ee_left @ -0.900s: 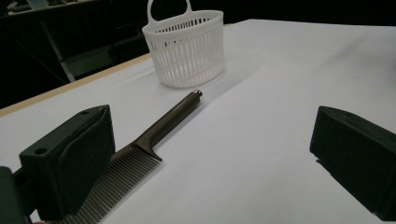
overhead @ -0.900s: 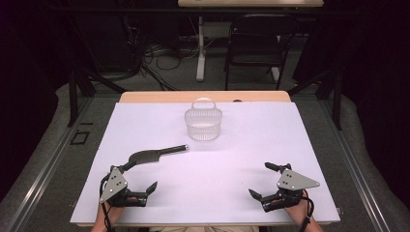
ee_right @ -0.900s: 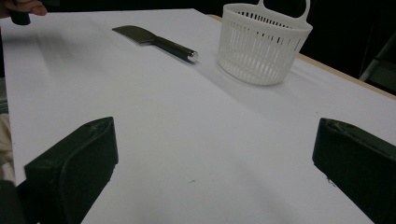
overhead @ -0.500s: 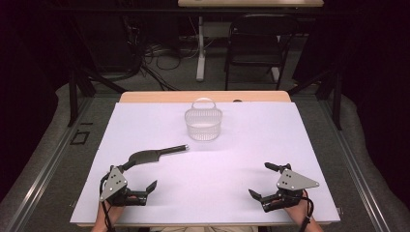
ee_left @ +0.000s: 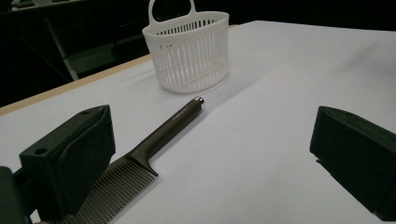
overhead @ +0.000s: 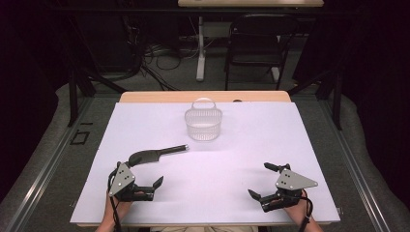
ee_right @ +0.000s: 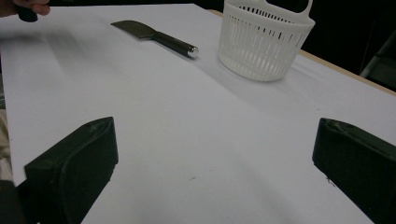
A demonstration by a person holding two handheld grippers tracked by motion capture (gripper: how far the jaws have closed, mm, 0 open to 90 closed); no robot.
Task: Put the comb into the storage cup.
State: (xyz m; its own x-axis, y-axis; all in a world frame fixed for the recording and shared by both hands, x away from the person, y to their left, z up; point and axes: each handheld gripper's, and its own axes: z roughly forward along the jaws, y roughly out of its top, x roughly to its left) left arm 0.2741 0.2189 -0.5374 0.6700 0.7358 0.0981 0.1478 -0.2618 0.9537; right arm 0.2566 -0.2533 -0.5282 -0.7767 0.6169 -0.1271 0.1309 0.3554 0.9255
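Gaping wide, left gripper [overhead: 149, 175] fingers (nothing held), comb [overhead: 155, 154] near

Wooden table [overhead: 145, 97], bare tan strip visible along far edge. Covered by white sheet [overhead: 270, 145] over nearly the whole top. Lying flat on sheet: dark comb [overhead: 153, 155], left of centre, teeth end toward near edge, handle with metal tip angled toward the basket. Standing upright on sheet: white slatted plastic basket [overhead: 203, 123] with loop handle, near far edge, centre. Comb and basket near, apart
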